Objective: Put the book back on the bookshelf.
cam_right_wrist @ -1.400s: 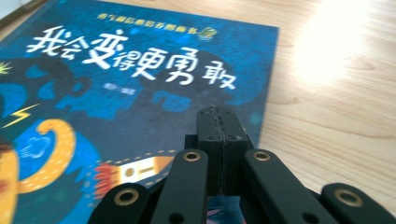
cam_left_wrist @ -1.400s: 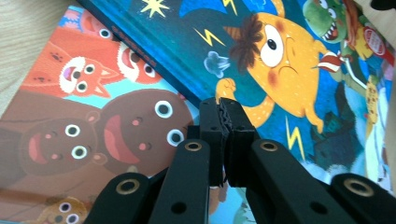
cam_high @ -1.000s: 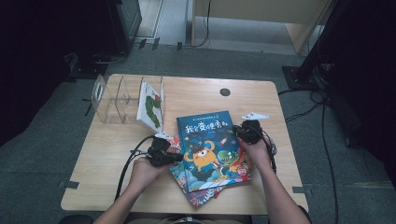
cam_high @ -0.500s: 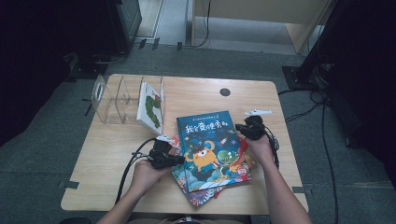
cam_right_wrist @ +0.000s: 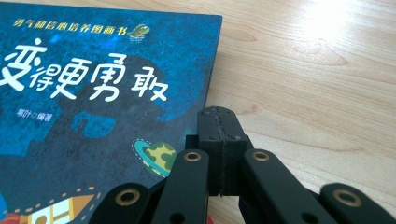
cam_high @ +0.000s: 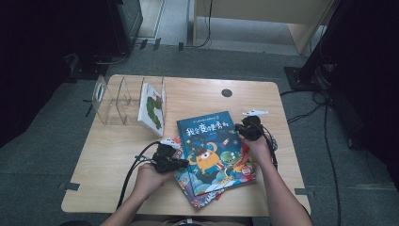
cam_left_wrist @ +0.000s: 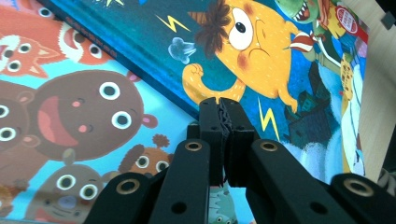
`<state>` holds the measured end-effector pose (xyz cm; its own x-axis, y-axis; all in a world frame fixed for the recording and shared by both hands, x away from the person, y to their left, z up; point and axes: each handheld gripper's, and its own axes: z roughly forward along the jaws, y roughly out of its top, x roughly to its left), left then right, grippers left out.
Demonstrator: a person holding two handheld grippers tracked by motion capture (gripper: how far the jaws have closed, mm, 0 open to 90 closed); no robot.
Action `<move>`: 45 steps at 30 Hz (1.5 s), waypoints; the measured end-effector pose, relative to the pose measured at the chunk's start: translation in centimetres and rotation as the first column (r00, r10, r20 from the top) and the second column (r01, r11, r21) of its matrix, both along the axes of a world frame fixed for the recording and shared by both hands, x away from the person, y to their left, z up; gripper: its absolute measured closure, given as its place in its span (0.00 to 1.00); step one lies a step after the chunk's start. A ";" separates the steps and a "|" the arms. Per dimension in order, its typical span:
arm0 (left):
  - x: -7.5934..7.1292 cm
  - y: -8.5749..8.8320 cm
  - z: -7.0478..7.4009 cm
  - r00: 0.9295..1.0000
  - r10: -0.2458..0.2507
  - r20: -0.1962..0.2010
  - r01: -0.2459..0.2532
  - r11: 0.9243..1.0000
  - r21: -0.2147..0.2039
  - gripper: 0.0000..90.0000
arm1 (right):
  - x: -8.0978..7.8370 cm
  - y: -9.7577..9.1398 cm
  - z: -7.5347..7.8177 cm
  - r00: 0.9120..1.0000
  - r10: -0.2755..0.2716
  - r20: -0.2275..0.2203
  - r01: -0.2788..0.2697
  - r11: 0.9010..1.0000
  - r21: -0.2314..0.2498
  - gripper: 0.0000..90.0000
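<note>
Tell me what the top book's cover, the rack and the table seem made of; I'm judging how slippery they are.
Top book: stiff board cover with a smooth printed face, probably a hardcover; its edge looks thick. Rack: clear hard plastic, likely acrylic, see-through with bright edges. Table: pale wood or wood-look laminate, grain visible, light sheen.
</note>
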<state>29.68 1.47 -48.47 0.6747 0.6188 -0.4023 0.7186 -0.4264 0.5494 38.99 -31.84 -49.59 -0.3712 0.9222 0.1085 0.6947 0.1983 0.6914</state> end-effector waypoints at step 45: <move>4.4 2.2 1.3 0.996 0.087 0.003 -0.087 0.996 0.002 0.71 | -2.9 0.2 1.0 0.998 0.044 0.038 -0.047 0.996 0.070 0.95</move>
<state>34.10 3.70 -47.15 0.6196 0.6759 -0.3991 0.7512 -0.3634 0.5510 36.13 -31.64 -48.64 -0.4175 0.8948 0.1584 0.6600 0.1788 0.7297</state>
